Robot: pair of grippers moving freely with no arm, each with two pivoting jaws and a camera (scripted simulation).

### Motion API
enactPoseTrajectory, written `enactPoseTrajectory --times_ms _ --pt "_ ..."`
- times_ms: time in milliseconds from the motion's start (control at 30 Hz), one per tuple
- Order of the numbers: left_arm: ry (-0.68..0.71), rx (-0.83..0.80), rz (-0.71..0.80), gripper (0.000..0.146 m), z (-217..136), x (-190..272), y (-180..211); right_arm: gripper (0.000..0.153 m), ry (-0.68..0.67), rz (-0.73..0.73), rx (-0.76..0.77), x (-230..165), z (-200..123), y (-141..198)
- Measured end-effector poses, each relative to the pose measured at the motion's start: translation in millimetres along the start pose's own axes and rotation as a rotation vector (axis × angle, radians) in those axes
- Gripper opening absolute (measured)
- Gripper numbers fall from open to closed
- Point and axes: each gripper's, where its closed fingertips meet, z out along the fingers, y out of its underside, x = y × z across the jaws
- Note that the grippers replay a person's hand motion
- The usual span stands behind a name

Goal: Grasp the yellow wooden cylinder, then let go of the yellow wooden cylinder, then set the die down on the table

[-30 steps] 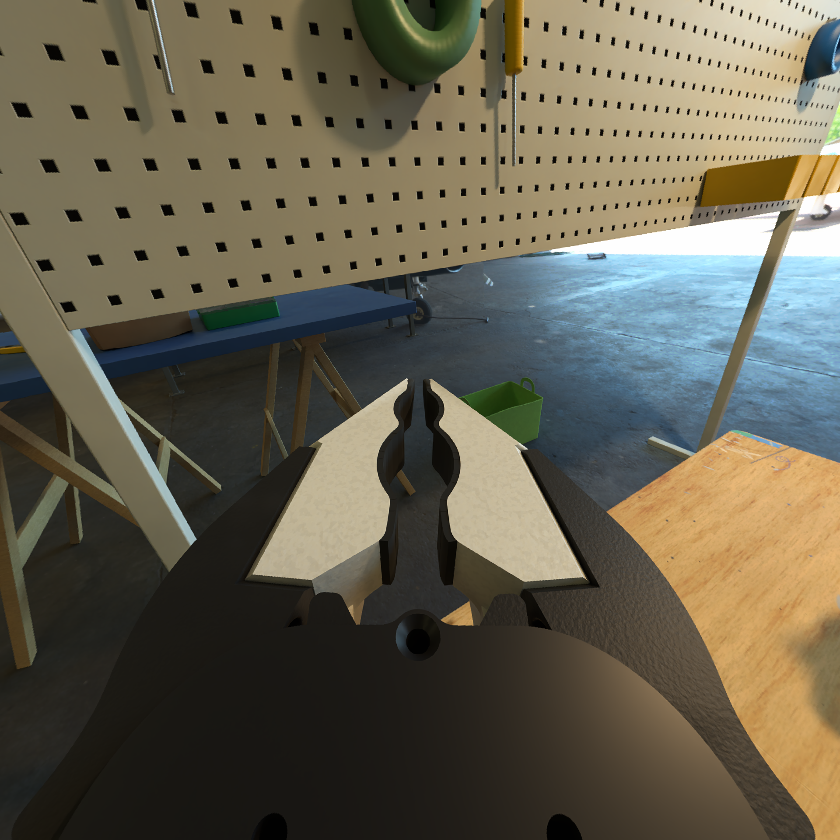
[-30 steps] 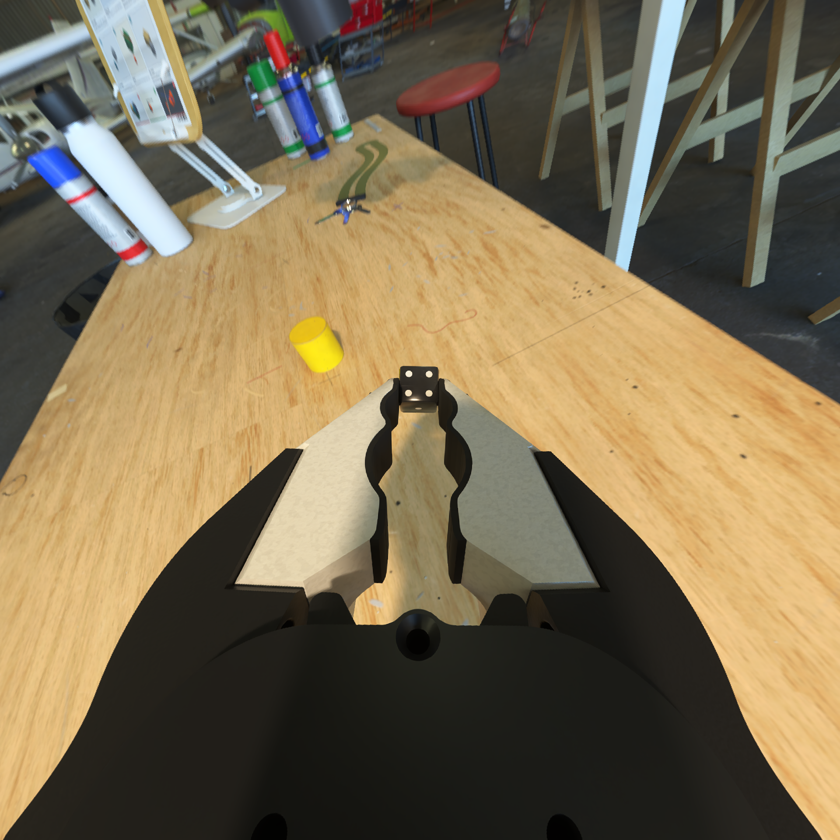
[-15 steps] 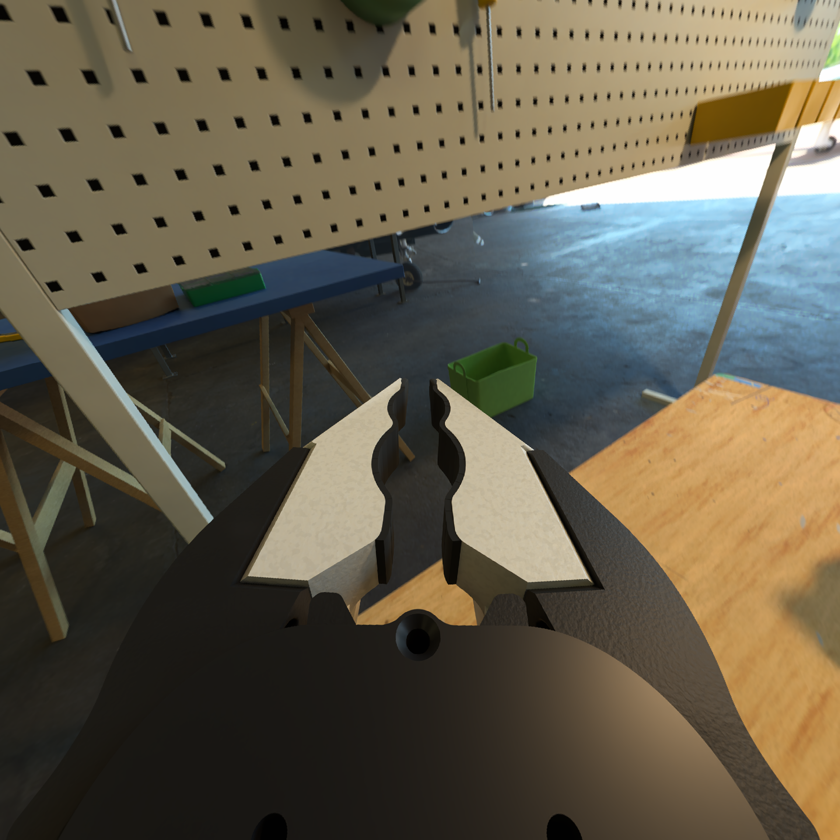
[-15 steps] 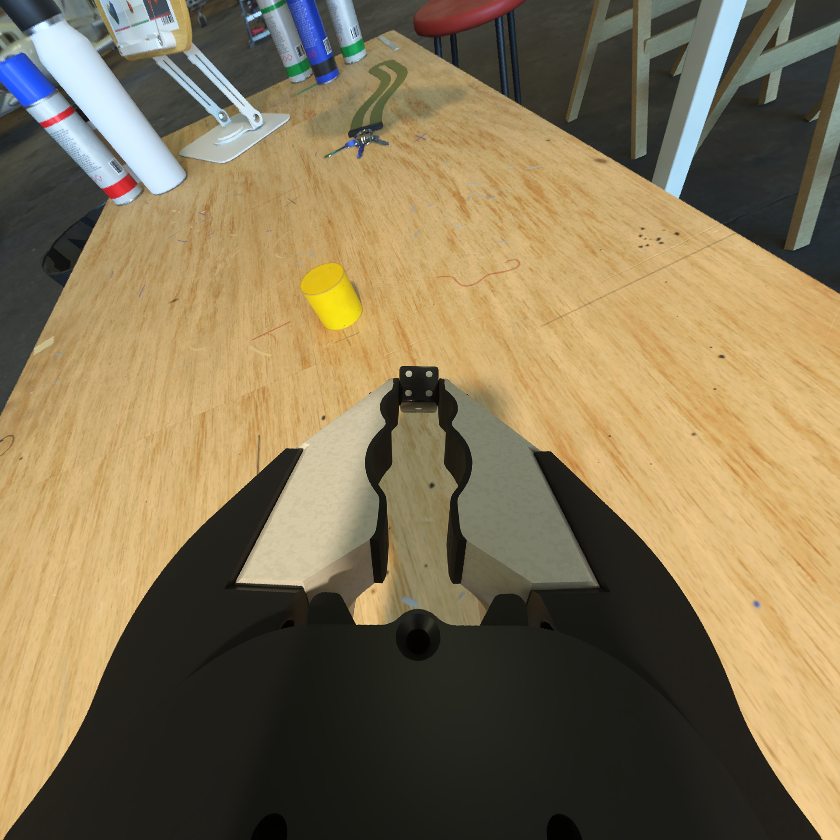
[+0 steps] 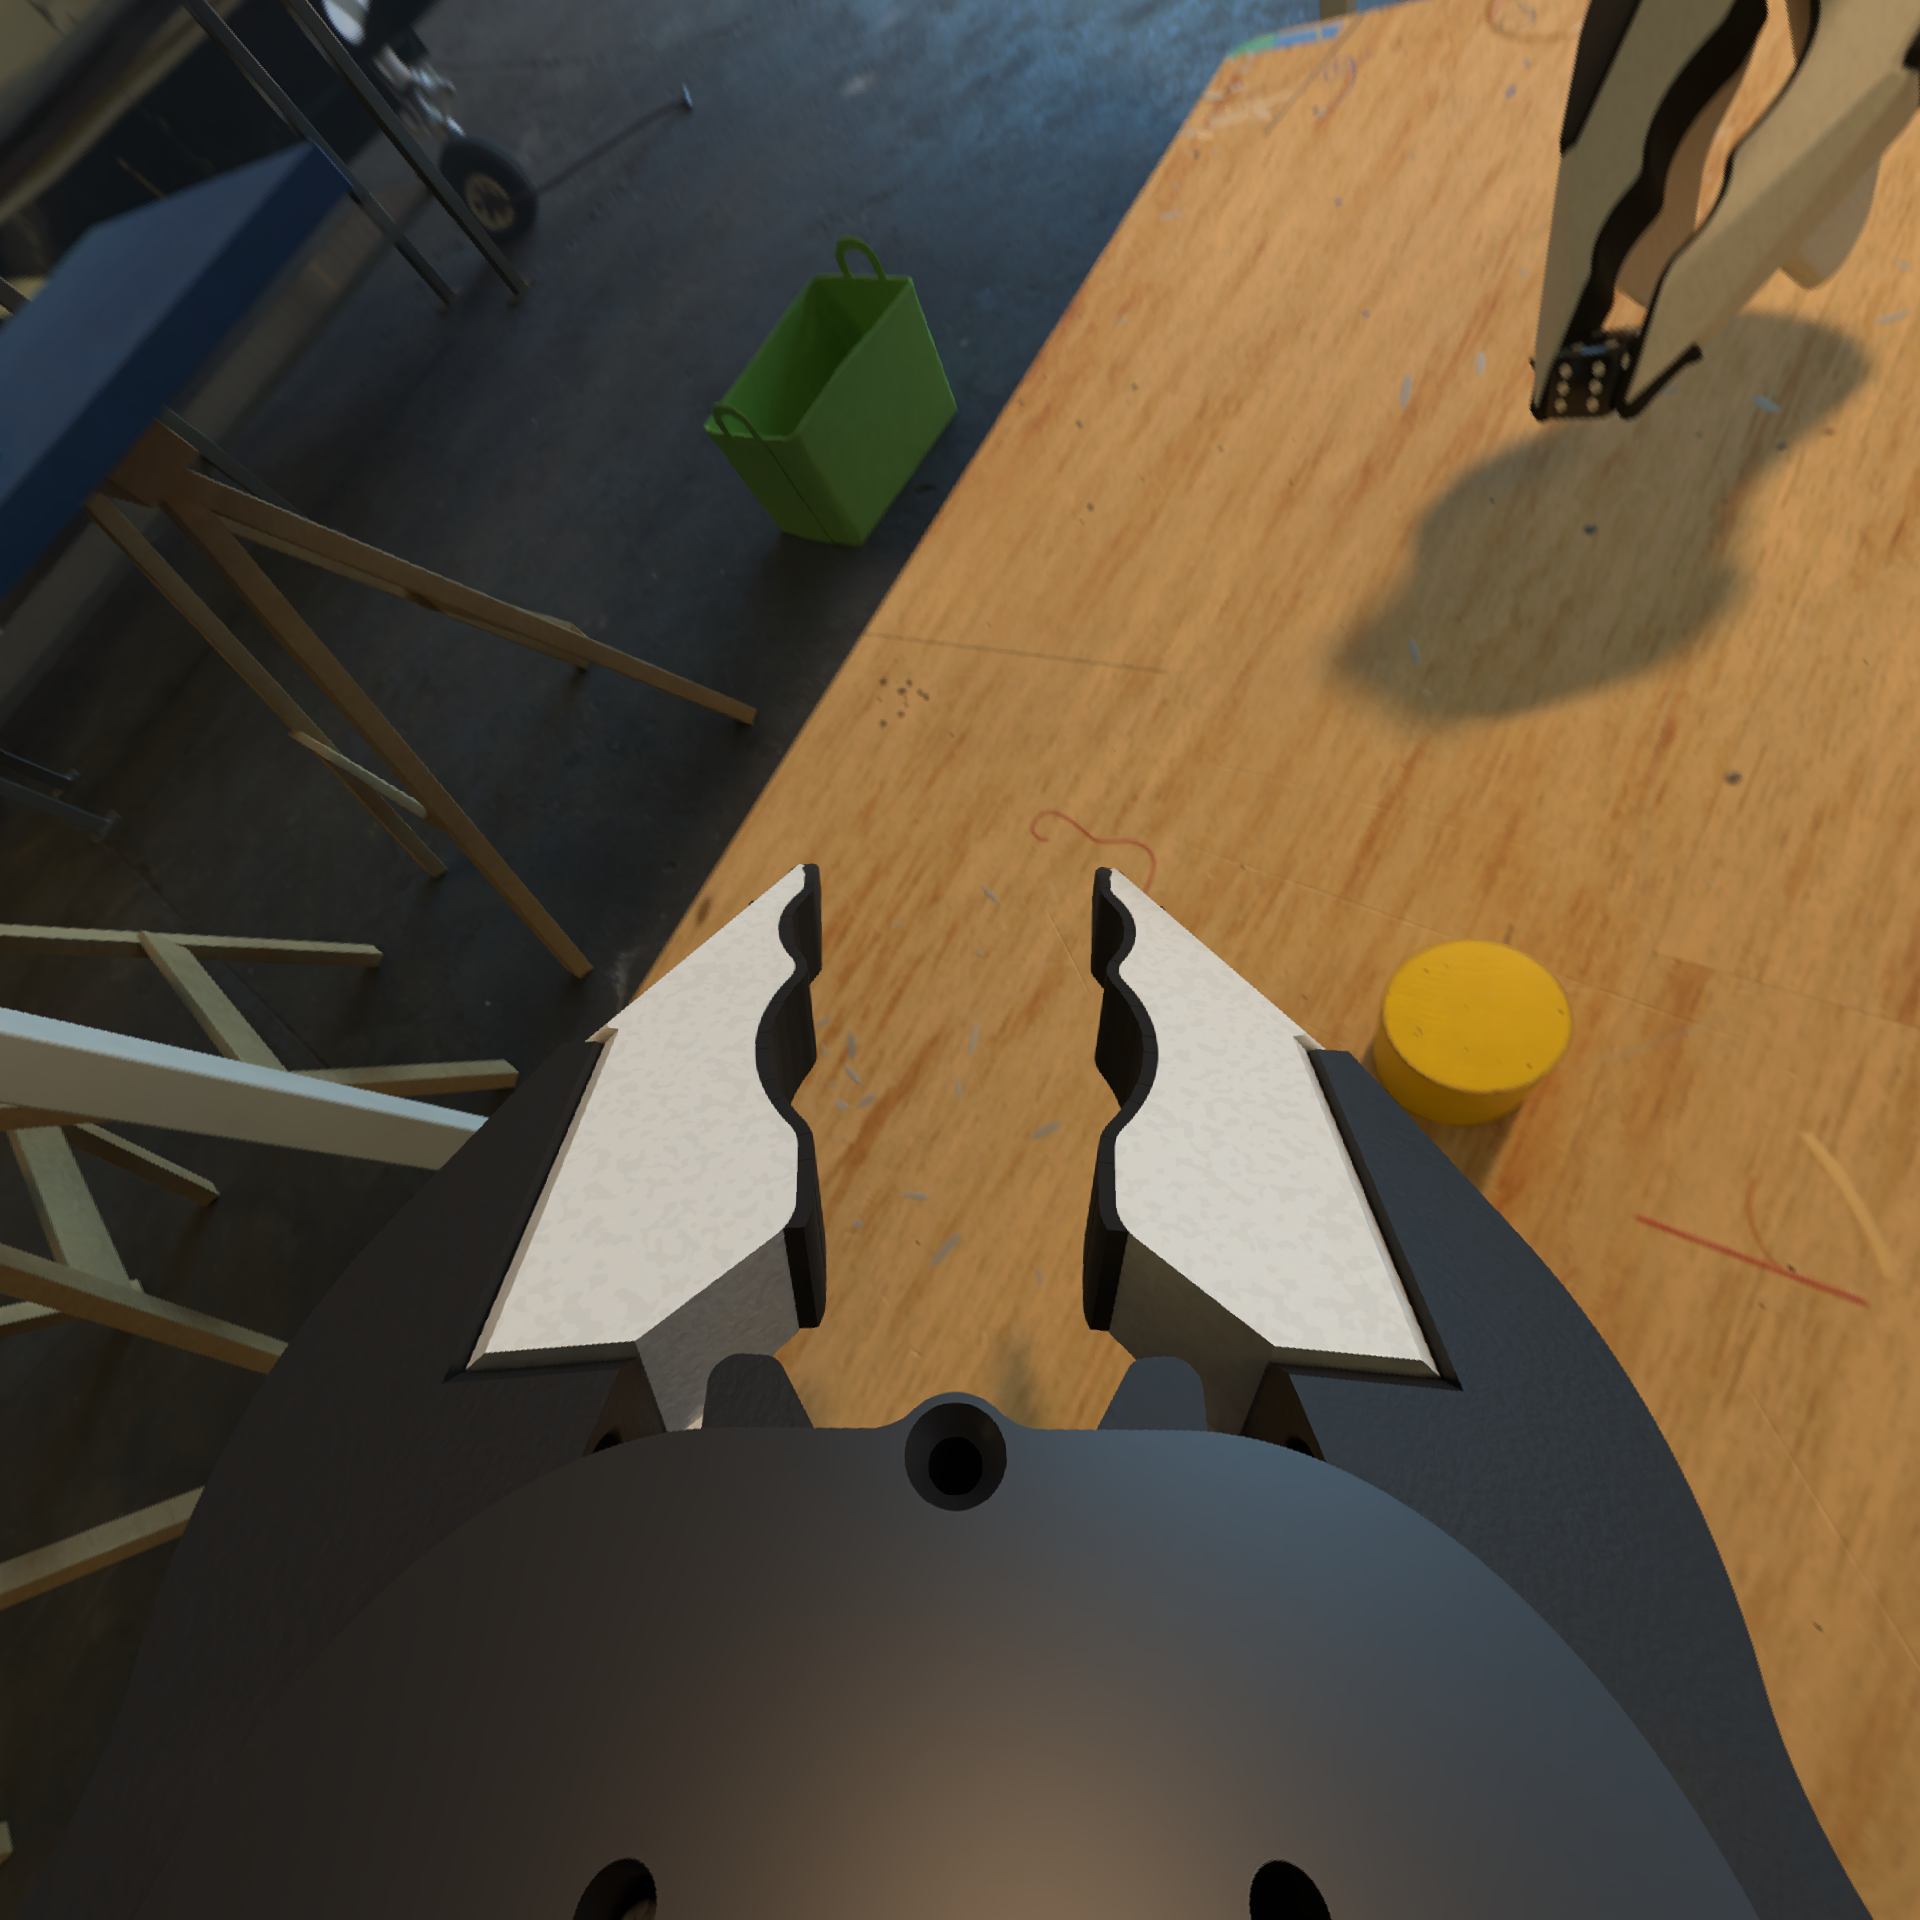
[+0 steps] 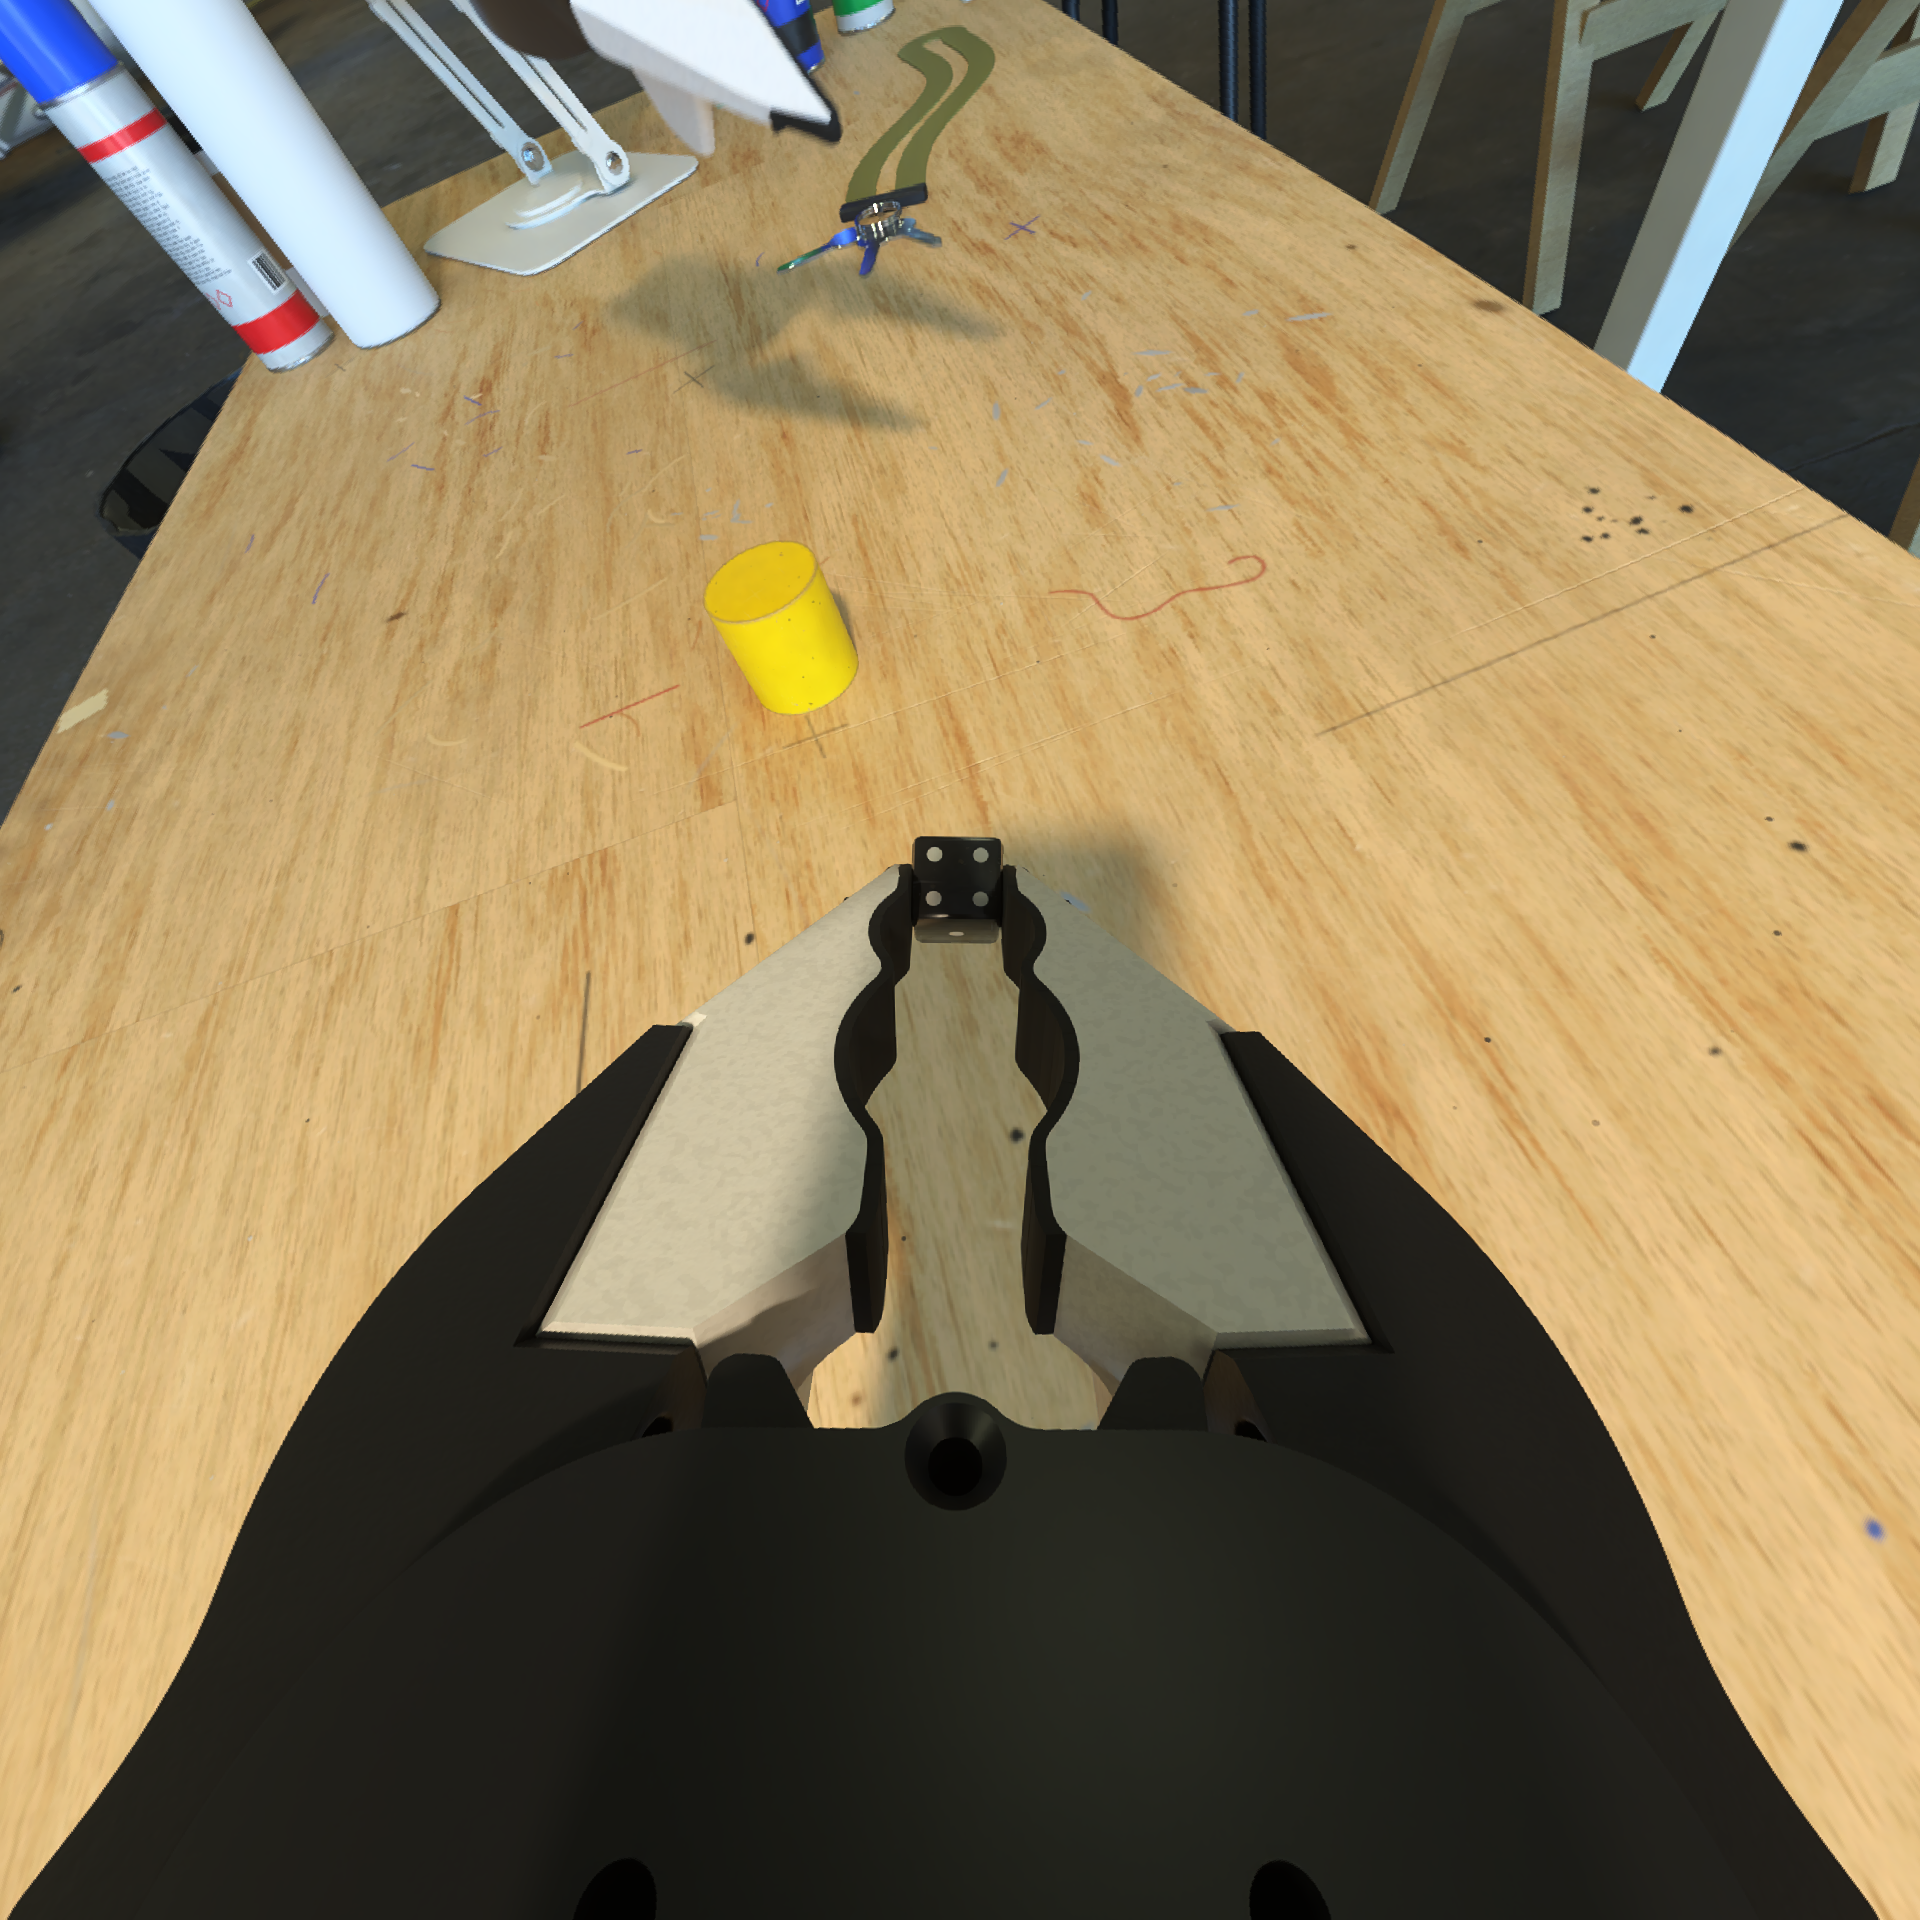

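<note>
The left tool hangs over the pale plywood tabletop with its jaws spread wide and nothing between them, only bare wood below the gap. Just right of its right finger stands the short yellow wooden cylinder, upright on the tabletop and apart from the finger. The tabletop's long edge runs diagonally close by the left finger, with dark floor beyond it, where a green plastic tub with handles sits among wooden trestle legs.

Farther along, the right tool is clamped on the small black die with white pips, pinched at the very fingertips and held above the wood, its shadow thrown on the boards beneath. In the right wrist view the cylinder stands ahead and to the left of the die, well apart, with open wood all round. At the far end stand a white tube, a spray can with red bands and a white hinged stand.
</note>
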Motion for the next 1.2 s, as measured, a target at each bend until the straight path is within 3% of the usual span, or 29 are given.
enactPoseTrajectory --times_ms 100,200,300,433,600,967,1200 --pt "0.036 -0.033 -0.004 0.055 0 14 9 0.016 -0.001 0.001 0.007 1 1 1" --pt "0.158 -0.072 0.01 0.06 2 45 15 0.016 -0.002 0.002 0.011 2 1 4" --pt "0.216 -0.187 0.105 0.065 9 71 37 0.016 0.001 0.001 0.012 4 1 5" --pt "0.288 -0.339 0.106 0.074 15 90 73 0.016 0.0 -0.002 0.017 6 2 6" --pt "0.331 -0.322 0.041 0.08 18 99 80 0.016 0.001 -0.009 0.009 6 4 11" --pt "0.257 -0.333 0.035 0.079 28 112 85 0.016 0.003 -0.012 0.006 7 4 13" --pt "0.232 -0.319 0.002 0.062 32 124 77 0.016 0.013 -0.014 0.005 9 2 14"
